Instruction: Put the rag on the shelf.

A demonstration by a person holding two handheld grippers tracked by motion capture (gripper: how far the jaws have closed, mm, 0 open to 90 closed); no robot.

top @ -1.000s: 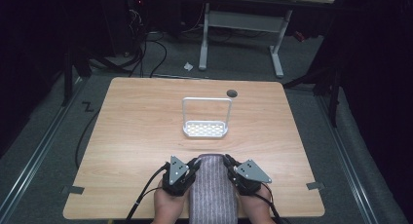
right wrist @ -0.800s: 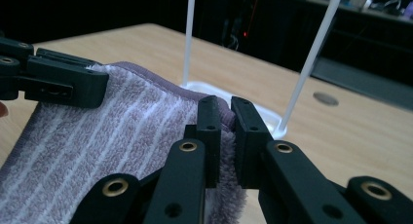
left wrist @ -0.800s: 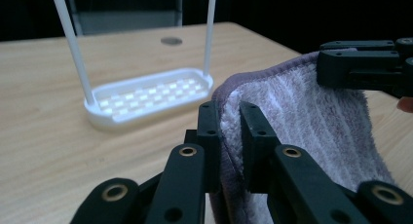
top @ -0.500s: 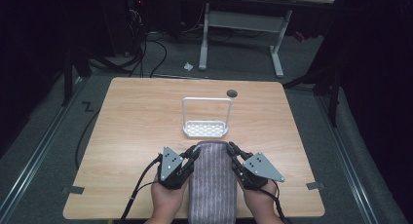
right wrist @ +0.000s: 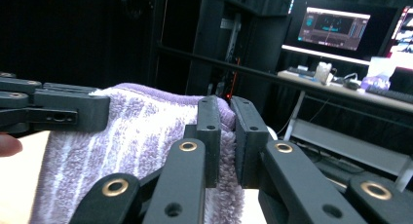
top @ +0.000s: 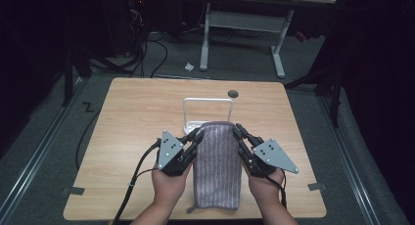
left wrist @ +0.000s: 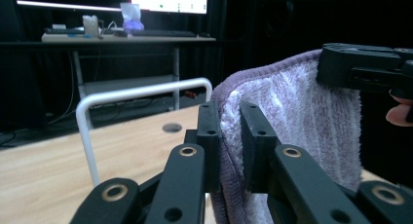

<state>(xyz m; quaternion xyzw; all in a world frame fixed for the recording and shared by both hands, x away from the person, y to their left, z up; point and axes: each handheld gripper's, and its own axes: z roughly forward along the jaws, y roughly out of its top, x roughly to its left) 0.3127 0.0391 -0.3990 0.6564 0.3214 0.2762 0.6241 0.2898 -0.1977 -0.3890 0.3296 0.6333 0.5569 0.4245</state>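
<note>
Gripping 1 towel (top: 217,166), 2 grippers, 1 rack (top: 208,101)

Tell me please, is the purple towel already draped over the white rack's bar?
No, the purple towel hangs between the left gripper and right gripper, short of the white rack.

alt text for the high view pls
Two hand-held grippers, left gripper and right gripper, each pinch a top corner of a purple striped towel above a wooden table. A white wire rack stands just behind it.
</note>
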